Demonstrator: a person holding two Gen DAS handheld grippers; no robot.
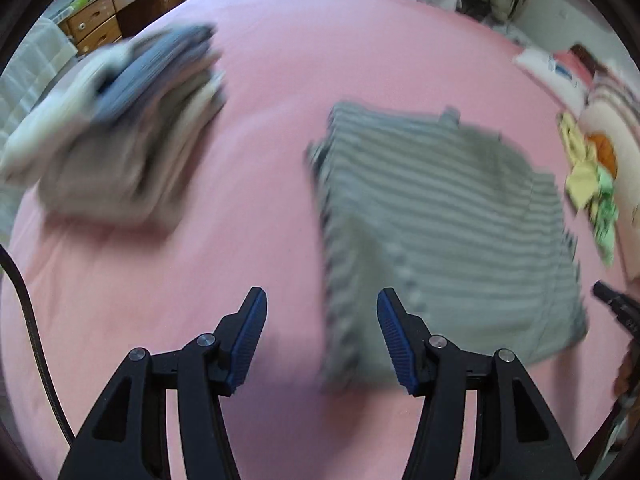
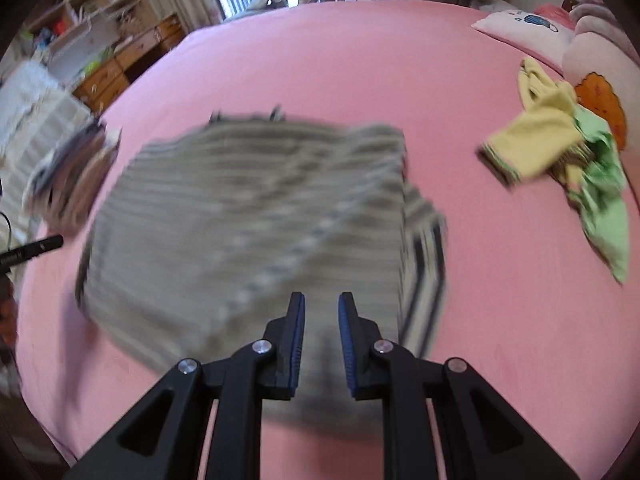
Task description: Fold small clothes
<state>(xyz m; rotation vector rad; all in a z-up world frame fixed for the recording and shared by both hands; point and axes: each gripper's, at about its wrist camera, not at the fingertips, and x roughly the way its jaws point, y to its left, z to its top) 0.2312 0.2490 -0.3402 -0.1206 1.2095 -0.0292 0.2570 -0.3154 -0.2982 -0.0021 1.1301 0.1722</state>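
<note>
Left gripper [image 1: 322, 336] hangs over the pink bedsheet [image 1: 320, 60], jaws spread wide and holding nothing; right gripper [image 2: 322, 336] has its jaws slightly parted, empty, above the near edge of the grey striped garment [image 2: 248, 216]. That garment lies partly folded mid-bed, blurred. Farther off: a stack of folded clothes [image 1: 132, 132] to the left, yellow and green clothes [image 2: 560, 152] to the right beside pillows [image 2: 516, 24].

No text, label or number can be read anywhere.
</note>
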